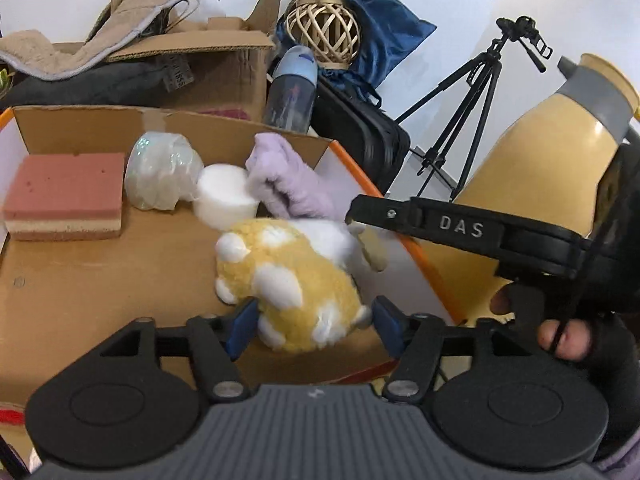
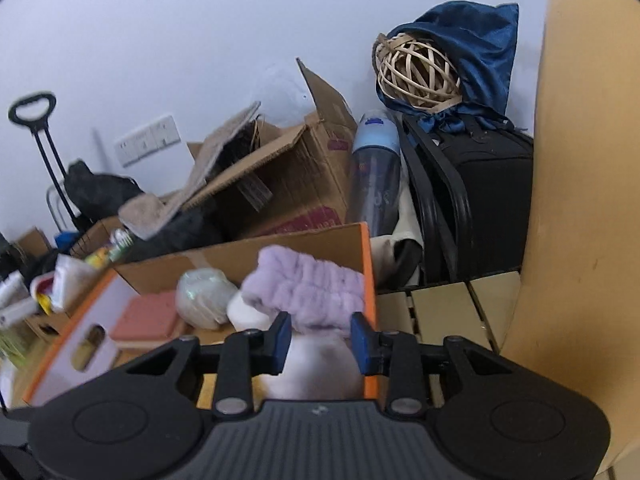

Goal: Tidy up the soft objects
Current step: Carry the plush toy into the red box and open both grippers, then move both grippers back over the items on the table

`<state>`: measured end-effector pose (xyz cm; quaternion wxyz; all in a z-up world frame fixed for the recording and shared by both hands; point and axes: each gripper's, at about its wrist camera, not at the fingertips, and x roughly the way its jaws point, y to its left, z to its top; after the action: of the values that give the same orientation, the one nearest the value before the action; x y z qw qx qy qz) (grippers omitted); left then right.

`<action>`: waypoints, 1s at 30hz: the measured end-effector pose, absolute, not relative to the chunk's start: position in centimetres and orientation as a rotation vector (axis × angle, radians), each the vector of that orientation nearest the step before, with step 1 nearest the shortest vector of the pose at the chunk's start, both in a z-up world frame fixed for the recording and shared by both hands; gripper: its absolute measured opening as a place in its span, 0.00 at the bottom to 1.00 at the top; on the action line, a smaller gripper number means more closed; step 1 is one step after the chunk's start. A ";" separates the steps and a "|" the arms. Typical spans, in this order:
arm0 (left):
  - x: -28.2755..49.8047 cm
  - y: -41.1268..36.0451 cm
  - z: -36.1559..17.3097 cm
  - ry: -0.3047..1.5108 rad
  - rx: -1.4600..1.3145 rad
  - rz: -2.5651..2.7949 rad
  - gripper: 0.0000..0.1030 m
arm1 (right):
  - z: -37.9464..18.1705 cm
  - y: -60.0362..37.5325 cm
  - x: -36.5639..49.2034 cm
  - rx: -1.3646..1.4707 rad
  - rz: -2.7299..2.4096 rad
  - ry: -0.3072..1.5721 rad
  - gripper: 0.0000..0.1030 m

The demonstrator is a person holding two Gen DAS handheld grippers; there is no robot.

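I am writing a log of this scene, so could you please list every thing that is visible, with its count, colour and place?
Plush toy: 1, yellow and white, in the cardboard tray, between the left claw's fingers.
Headband: 1, lilac, fluffy, at the tray's far right.
Foam cylinder: 1, white, beside the headband.
Plastic-wrapped bundle: 1, clear-whitish, left of the cylinder.
Sponge block: 1, pink over cream, tray's left.
Cardboard tray: 1, brown, orange rim.
Open carton: 1, brown, behind the tray.
Water bottle: 1, blue-capped, behind.
Rattan ball: 1, tan, on blue cloth.
Tripod: 1, black, right.
Left claw: open around the plush.
Right claw: open, near the headband.
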<state>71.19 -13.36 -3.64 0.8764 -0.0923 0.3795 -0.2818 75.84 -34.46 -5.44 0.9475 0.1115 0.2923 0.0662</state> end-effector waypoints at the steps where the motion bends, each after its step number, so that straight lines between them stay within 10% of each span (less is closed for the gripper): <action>1: 71.1 -13.3 -3.6 0.789 -0.190 -0.585 0.68 | -5.3 -34.3 75.6 0.211 0.129 0.594 0.31; 18: 52.4 -3.3 11.4 0.474 -0.083 -0.444 0.79 | 9.1 -33.1 55.0 0.043 0.266 0.405 0.51; 30: 30.5 5.3 5.5 0.254 -0.066 -0.135 1.00 | 2.6 -30.8 34.7 0.049 0.319 0.322 0.84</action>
<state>30.46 5.30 5.49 0.9891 -0.0330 0.1267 -0.0672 34.69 -30.77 2.55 0.9742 0.0241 0.1596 0.1579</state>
